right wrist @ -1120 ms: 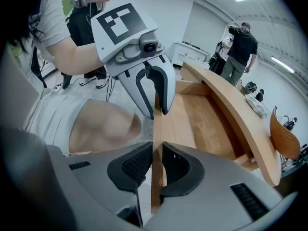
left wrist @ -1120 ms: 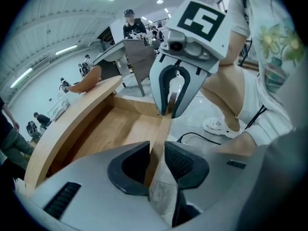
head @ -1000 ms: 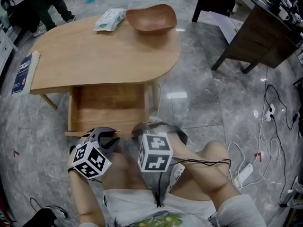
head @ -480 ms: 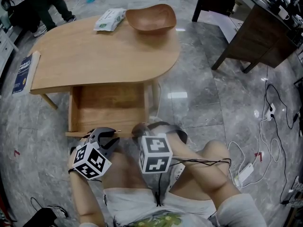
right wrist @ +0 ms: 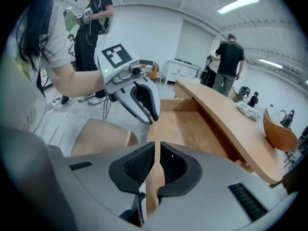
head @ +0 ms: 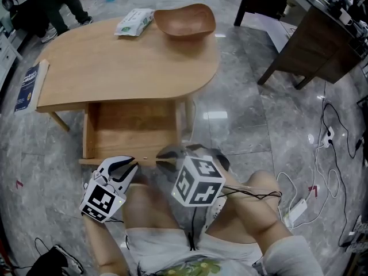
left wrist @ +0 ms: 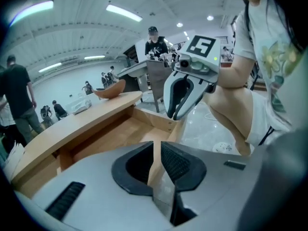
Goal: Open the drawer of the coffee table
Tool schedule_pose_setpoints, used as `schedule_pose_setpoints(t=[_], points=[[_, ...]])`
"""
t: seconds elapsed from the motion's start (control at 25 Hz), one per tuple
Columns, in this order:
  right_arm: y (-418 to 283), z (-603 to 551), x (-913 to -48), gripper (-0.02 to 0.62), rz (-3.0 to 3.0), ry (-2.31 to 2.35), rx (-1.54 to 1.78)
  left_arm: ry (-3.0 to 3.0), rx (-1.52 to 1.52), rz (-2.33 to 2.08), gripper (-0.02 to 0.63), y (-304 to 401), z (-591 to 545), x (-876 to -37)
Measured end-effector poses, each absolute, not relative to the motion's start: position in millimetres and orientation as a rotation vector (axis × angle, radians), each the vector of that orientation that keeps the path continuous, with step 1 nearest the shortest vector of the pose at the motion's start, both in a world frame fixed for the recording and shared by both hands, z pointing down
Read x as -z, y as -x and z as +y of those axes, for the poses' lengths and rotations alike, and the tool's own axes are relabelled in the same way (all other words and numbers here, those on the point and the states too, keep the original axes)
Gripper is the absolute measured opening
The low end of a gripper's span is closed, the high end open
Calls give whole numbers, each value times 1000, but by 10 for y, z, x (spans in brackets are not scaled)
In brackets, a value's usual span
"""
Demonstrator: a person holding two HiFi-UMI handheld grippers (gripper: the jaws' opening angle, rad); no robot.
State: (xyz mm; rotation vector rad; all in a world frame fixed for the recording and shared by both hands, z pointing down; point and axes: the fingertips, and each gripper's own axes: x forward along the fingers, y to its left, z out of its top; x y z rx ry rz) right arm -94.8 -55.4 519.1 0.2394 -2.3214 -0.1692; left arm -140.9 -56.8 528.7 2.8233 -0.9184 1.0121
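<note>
The light wooden coffee table (head: 126, 68) has its drawer (head: 129, 132) pulled out toward me, with nothing inside. My left gripper (head: 131, 164) hovers just over the drawer's front board (head: 109, 161), near its middle. My right gripper (head: 168, 154) hangs over the same board's right end. Both sets of jaws are closing, and a narrow gap remains. In the left gripper view the left gripper (left wrist: 156, 150) shows the board only through the slit, below the jaws. The right gripper (right wrist: 156, 153) shows the same. Nothing is pinched.
A wooden bowl (head: 184, 20) and a pack of wipes (head: 133, 22) sit at the table's far end, and a blue book (head: 26, 89) lies on its left edge. A dark desk (head: 322, 45) stands at the right. Cables and a power strip (head: 296, 211) lie on the marble floor.
Both grippers have lifted a little off the drawer's front board and rolled, and their jaws stand narrower. The drawer stays where it was.
</note>
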Motion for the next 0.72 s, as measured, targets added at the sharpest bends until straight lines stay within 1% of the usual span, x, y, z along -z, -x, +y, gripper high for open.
schedule_pose_setpoints(t=[0.08,0.16,0.32,0.4,0.56,0.72], points=[[997,-623,-5048,36,-2410,-305,131,-2838,-914,-984,41,1408,-614,-5177],[1058,-666,-4904,28,-2504,-360,71,-2867,-782,-1055,35,1379,-661,-5019],[1168,-755,-4642,21,-2688,-468,-40,-2874,-386,-1201,18,1303,-773,-4612],[1174,-824,-4551,21,-2763,-540,-99,-2841,-255,-1282,11,1289,-853,-4508],[1100,-1003,-4495,21,-2860,-728,-265,-2708,-109,-1474,9,1262,-1014,-4450],[1019,-1112,-4497,21,-2929,-919,-498,-2569,-72,-1650,9,1210,-1085,-4449]])
